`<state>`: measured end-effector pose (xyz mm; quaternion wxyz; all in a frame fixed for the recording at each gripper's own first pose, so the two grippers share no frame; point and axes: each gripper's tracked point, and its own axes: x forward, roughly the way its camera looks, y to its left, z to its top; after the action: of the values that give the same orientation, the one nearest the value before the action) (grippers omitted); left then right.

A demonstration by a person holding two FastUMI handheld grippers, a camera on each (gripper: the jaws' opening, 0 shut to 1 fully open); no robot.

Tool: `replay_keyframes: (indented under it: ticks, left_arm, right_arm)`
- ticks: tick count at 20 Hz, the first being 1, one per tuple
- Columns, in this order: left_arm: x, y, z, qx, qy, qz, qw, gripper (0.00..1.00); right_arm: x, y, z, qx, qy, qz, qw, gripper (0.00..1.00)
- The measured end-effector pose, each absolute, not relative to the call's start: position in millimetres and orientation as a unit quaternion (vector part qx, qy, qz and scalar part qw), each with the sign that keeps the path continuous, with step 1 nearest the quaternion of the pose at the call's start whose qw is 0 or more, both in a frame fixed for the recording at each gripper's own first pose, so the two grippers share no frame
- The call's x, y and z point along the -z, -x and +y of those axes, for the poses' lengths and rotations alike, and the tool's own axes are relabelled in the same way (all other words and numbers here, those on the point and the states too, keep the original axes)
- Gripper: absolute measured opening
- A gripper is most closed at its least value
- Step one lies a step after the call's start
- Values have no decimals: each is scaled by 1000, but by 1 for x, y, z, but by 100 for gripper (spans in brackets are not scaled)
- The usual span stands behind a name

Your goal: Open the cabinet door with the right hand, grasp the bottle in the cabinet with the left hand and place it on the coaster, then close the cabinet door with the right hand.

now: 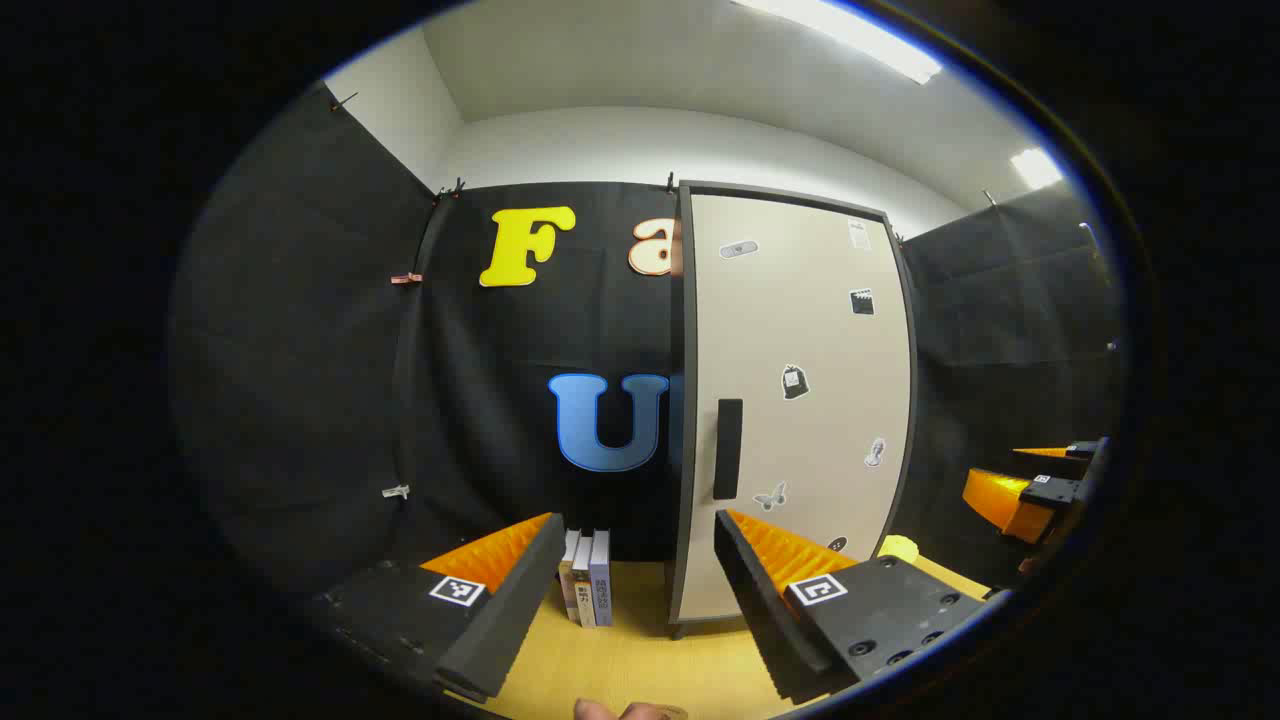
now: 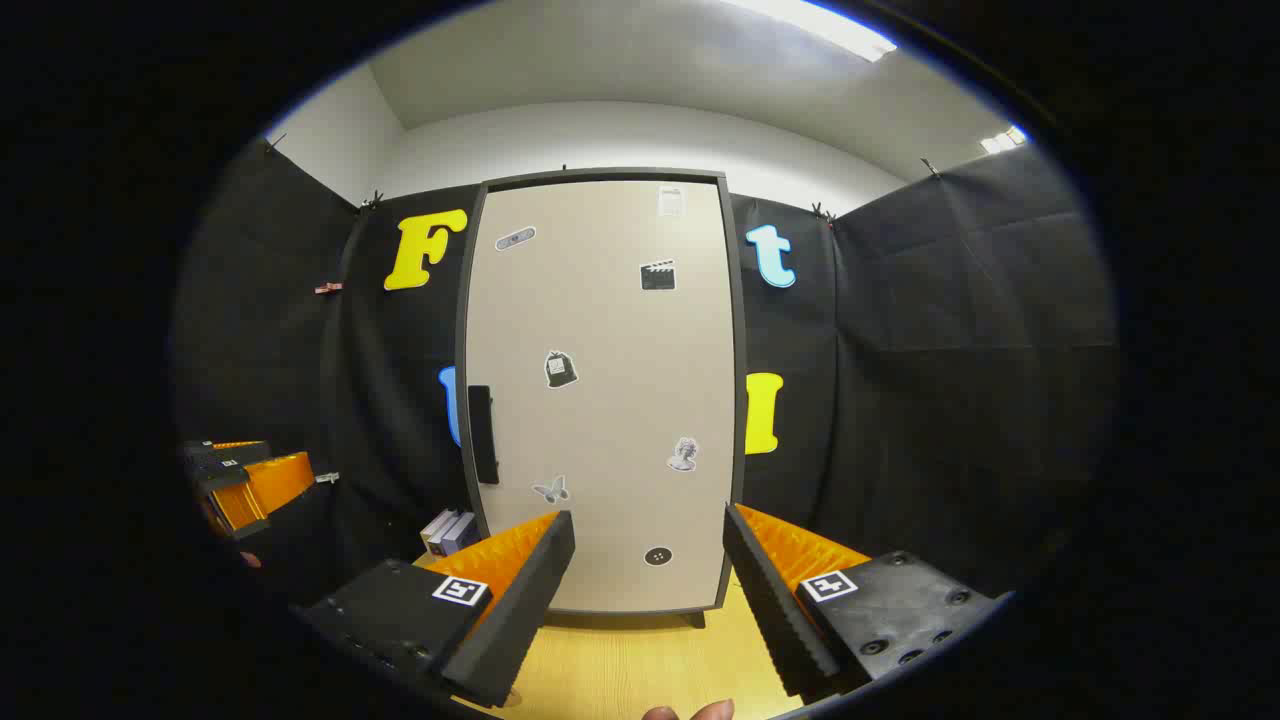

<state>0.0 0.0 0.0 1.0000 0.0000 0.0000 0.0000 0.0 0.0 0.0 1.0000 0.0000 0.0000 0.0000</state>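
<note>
A tall beige cabinet [image 2: 600, 400] with a dark frame stands on the wooden table, its door shut and dotted with small stickers. A dark vertical handle [image 2: 482, 434] sits at the door's left edge. In the left gripper view the same cabinet [image 1: 800, 400] and handle [image 1: 727, 449] lie right of centre. My right gripper [image 2: 648, 590] is open, facing the door from a short distance. My left gripper [image 1: 637, 600] is open too, aimed at the cabinet's left edge. The other gripper [image 1: 1040, 485] shows at the far right of the left gripper view. A yellow object [image 1: 898, 547] peeks out beside the cabinet's foot.
Several books [image 1: 588, 590] stand upright on the light wooden table [image 1: 640, 660] left of the cabinet, also seen as books [image 2: 450, 530] in the right gripper view. Black cloth walls close the booth on all sides. A fingertip [image 2: 700, 712] shows at the bottom edge.
</note>
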Motion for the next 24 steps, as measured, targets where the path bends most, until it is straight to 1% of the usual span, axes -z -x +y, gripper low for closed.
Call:
replay_keyframes:
  ticks: [19,24]
  left_arm:
    - [13,-3,8,-1,-24,11,1000,95]
    - [14,-4,13,-1,-25,7,1000,94]
  right_arm:
    - [-1,2,12,-6,14,3,1000,97]
    - [1,-4,23,-16,17,2,1000,97]
